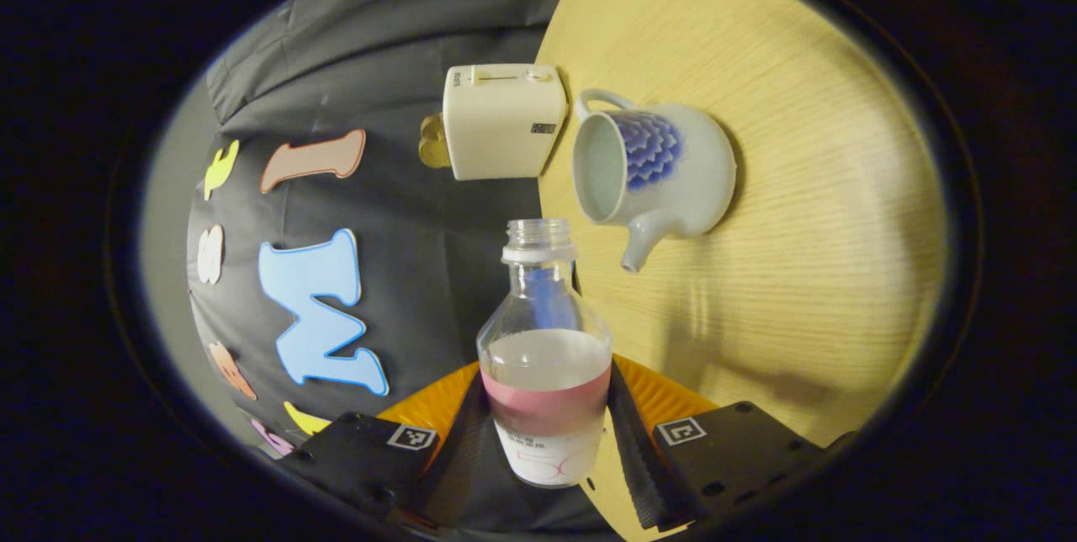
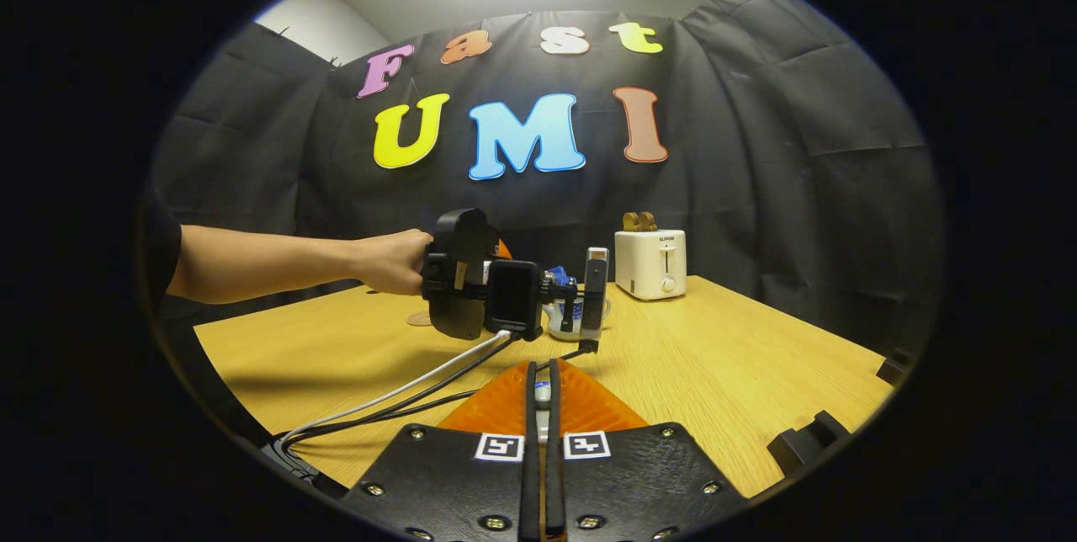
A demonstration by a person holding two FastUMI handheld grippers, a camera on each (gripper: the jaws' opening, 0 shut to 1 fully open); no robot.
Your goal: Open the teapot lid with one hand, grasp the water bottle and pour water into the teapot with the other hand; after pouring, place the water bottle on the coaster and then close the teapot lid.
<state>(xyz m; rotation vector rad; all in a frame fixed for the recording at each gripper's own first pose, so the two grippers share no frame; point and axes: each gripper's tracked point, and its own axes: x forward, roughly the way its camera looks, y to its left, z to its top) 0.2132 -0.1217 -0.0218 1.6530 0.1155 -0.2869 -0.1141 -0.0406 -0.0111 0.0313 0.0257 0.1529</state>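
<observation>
One bottle (image 1: 545, 357), uncapped and part full of water, is gripped between the fingers of the left gripper (image 1: 545, 433) in the left gripper view, tipped sideways with its mouth at 12 o'clock. The teapot (image 1: 652, 167), lid off, is seen at 1 o'clock from the bottle's mouth, on the table (image 1: 799, 188), its spout pointing toward the bottle. A toaster (image 1: 502, 119) stands just beside the teapot, at its 9 o'clock.

In the right gripper view, the right gripper (image 2: 543, 441) is clenched around a small pale thing, too hidden to be named. At 12 o'clock, farther off, the left gripper is held by a hand (image 2: 391, 260) over the teapot.
</observation>
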